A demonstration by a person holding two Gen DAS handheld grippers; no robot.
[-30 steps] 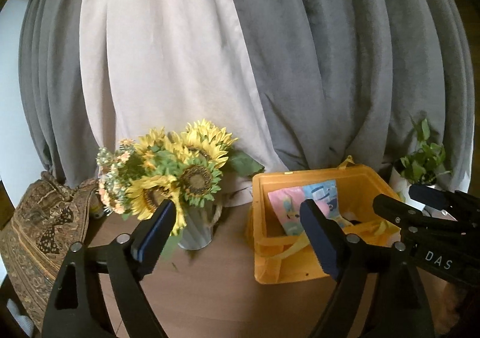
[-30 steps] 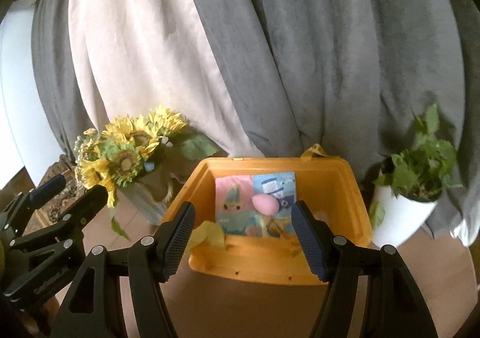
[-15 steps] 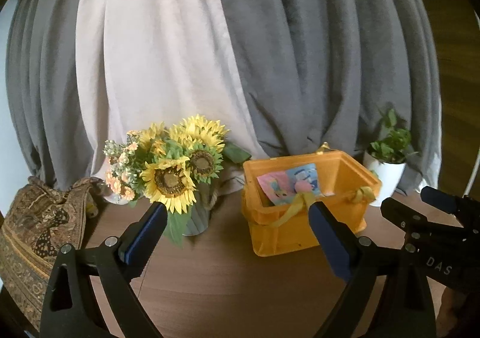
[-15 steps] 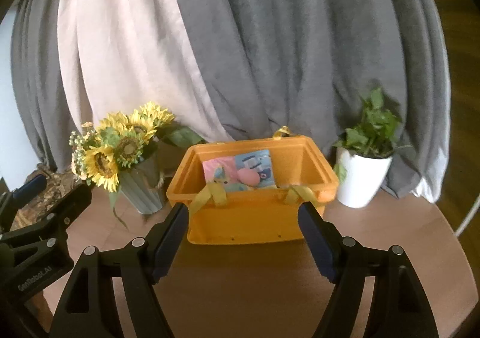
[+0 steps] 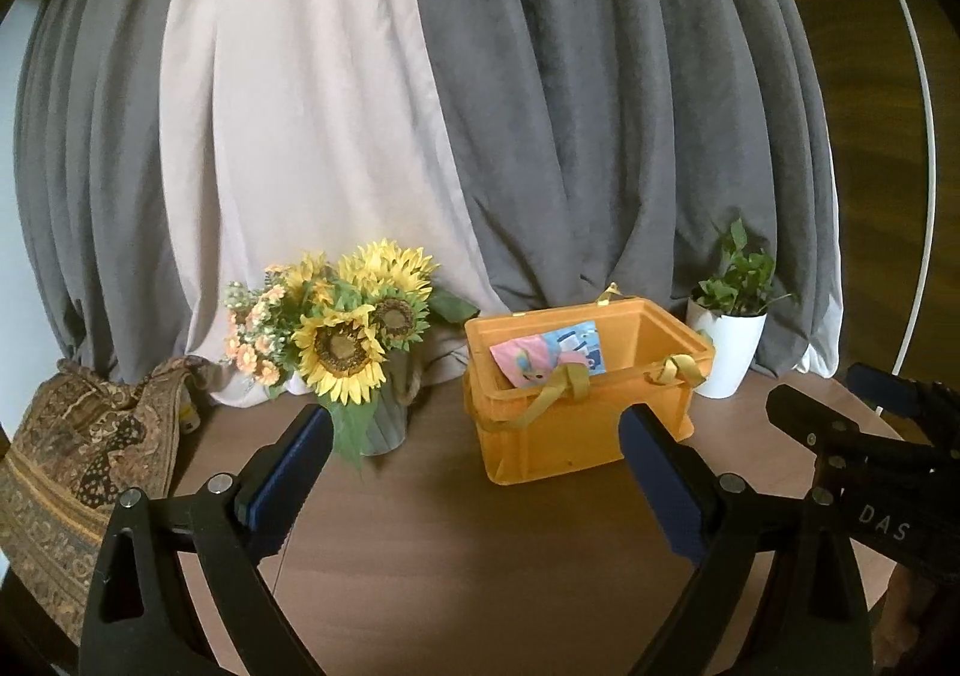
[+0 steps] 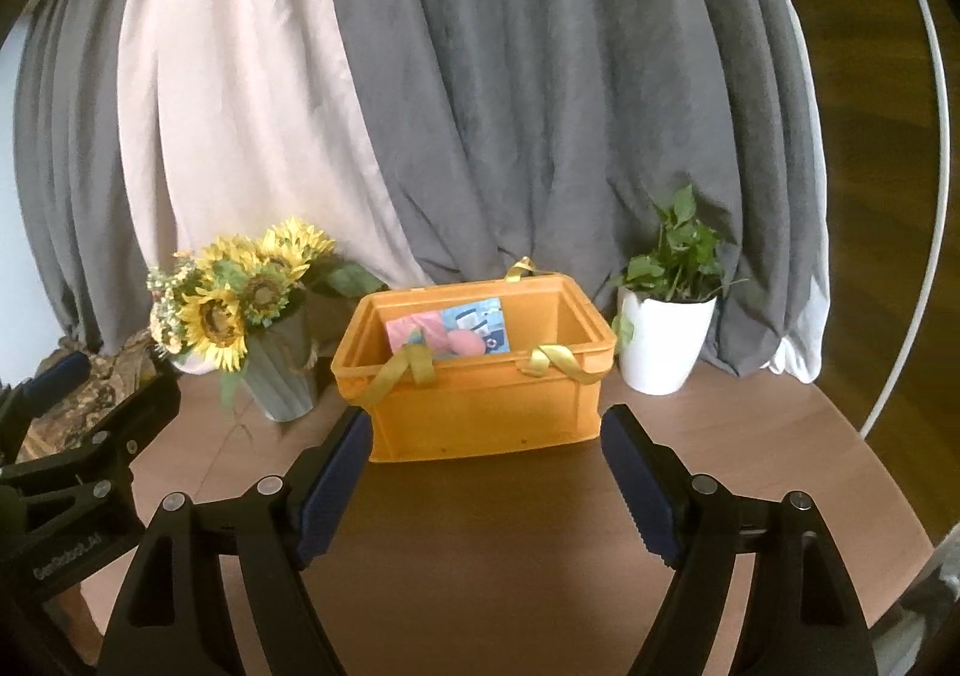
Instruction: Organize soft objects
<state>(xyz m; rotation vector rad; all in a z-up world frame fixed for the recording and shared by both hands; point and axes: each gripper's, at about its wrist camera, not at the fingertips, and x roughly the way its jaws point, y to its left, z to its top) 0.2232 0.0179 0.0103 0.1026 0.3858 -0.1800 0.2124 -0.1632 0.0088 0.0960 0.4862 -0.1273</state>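
While both grippers hang spread and empty in front of the crate, nothing is gripped: left gripper and right gripper stand with jaws wide apart. A soft book and a pink toy lie inside the crate, against its back wall. Left of the crate stand sunflowers; right of it, a plant. Judging the sorting nearly finished, any next reach should enter from above, clear of the yellow straps.

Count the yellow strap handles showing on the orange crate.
3. On the orange crate: one handle over the front rim at left, one at front right, and one behind the back rim. More may be hidden.
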